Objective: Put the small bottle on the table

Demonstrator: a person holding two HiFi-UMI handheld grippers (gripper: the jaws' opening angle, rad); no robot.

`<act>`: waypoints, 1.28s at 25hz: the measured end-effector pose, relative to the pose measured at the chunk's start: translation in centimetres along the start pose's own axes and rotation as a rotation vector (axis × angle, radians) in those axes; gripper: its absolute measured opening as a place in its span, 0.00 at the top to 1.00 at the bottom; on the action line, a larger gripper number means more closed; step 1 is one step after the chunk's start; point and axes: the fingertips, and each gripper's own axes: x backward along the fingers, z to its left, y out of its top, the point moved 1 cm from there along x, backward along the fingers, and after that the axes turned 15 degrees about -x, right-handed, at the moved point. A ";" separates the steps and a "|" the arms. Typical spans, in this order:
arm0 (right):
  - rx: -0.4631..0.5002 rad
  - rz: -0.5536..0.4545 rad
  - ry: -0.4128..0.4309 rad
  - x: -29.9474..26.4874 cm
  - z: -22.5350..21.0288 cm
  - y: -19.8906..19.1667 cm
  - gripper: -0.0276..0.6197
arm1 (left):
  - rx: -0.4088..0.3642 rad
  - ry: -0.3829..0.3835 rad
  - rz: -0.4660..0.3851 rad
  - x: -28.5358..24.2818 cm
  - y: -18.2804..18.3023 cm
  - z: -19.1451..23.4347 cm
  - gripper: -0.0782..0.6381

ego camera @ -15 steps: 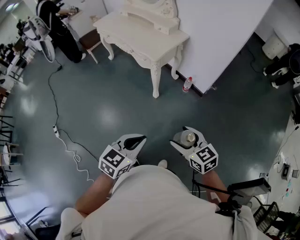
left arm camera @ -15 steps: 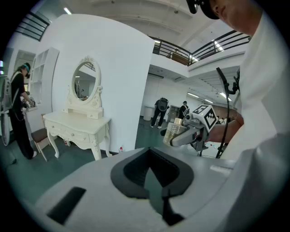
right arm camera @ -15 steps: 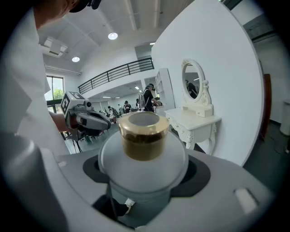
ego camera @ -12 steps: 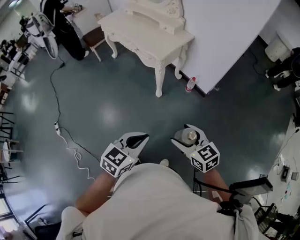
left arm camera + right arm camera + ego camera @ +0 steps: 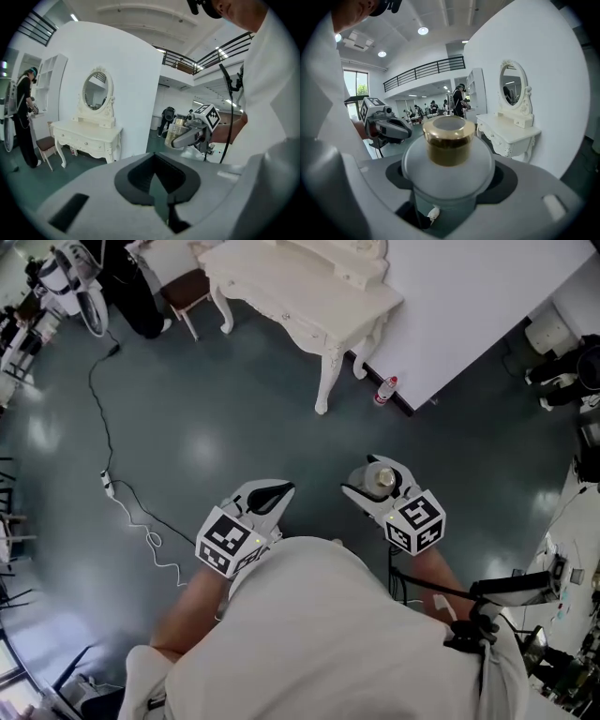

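A small frosted bottle (image 5: 379, 478) with a gold cap (image 5: 448, 133) stands upright between the jaws of my right gripper (image 5: 375, 482), which is shut on its round body (image 5: 448, 164). My left gripper (image 5: 271, 499) is level with it to the left, shut and holding nothing (image 5: 157, 164). In the left gripper view, the right gripper (image 5: 190, 135) shows with the bottle (image 5: 176, 131) in it. The white dressing table (image 5: 300, 292) stands ahead against the white wall, some way beyond both grippers (image 5: 511, 131).
A plastic drink bottle (image 5: 385, 390) stands on the floor by the table's right leg. A white cable (image 5: 131, 521) trails across the dark floor at left. A chair (image 5: 183, 287) and a person in black (image 5: 131, 292) are left of the table. An oval mirror (image 5: 97, 93) tops it.
Both grippers have moved forward toward the dressing table, which now sits closer to them in the head view. The bottle stays in the right gripper.
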 end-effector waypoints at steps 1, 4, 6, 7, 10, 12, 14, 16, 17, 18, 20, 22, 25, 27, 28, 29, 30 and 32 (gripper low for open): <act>0.002 0.001 -0.005 -1.1 0.4 0.4 0.43 | -0.002 0.001 -0.003 0.7 -0.3 1.0 0.89; 0.008 0.008 -0.013 -5.0 1.9 1.5 0.43 | -0.002 0.004 -0.002 3.1 -1.6 3.8 0.89; 0.017 0.012 -0.016 -7.7 3.1 2.2 0.43 | 0.002 0.002 0.008 5.0 -2.9 5.5 0.89; 0.021 0.013 -0.018 -9.1 3.6 2.5 0.43 | 0.006 0.000 0.013 5.9 -3.7 6.3 0.89; 0.014 0.013 -0.022 -13.0 4.9 3.4 0.43 | 0.027 0.003 0.032 8.0 -5.8 9.5 0.89; 0.011 0.024 -0.015 -15.2 5.6 4.2 0.43 | 0.050 0.017 0.030 8.9 -6.6 11.6 0.89; 0.021 0.038 -0.008 -17.2 6.0 5.2 0.43 | 0.069 0.030 0.013 9.5 -6.8 13.5 0.89; 0.033 0.051 0.000 -19.3 6.0 6.3 0.44 | 0.080 0.042 0.001 9.7 -7.0 15.7 0.89; 0.038 0.058 0.005 -20.5 5.7 6.9 0.43 | 0.083 0.045 0.000 9.5 -7.0 16.9 0.89; 0.043 0.064 0.009 -21.6 5.3 7.6 0.43 | 0.084 0.048 0.000 9.3 -7.0 18.1 0.89; 0.053 0.071 0.019 -24.2 4.2 9.2 0.43 | 0.086 0.057 0.004 8.7 -7.0 20.9 0.89; 0.070 0.069 0.032 -27.0 3.0 11.5 0.43 | 0.091 0.072 0.012 8.2 -6.8 24.3 0.89; 0.095 0.064 0.051 -31.4 0.6 15.5 0.43 | 0.092 0.092 0.035 7.0 -6.1 29.8 0.89; 0.097 0.061 0.071 -35.0 -2.1 18.6 0.43 | 0.087 0.098 0.057 5.0 -5.5 34.4 0.89; 0.101 0.060 0.082 -37.0 -3.9 20.3 0.43 | 0.083 0.102 0.069 3.6 -5.3 37.0 0.89; 0.108 0.060 0.093 -38.9 -5.7 21.9 0.43 | 0.078 0.106 0.079 2.1 -5.0 39.6 0.89; 0.116 0.058 0.101 -40.5 -7.3 23.4 0.43 | 0.074 0.112 0.083 0.7 -4.6 41.9 0.89; 0.131 0.053 0.111 -42.6 -9.5 25.9 0.43 | 0.069 0.126 0.075 -1.0 -3.6 45.3 0.89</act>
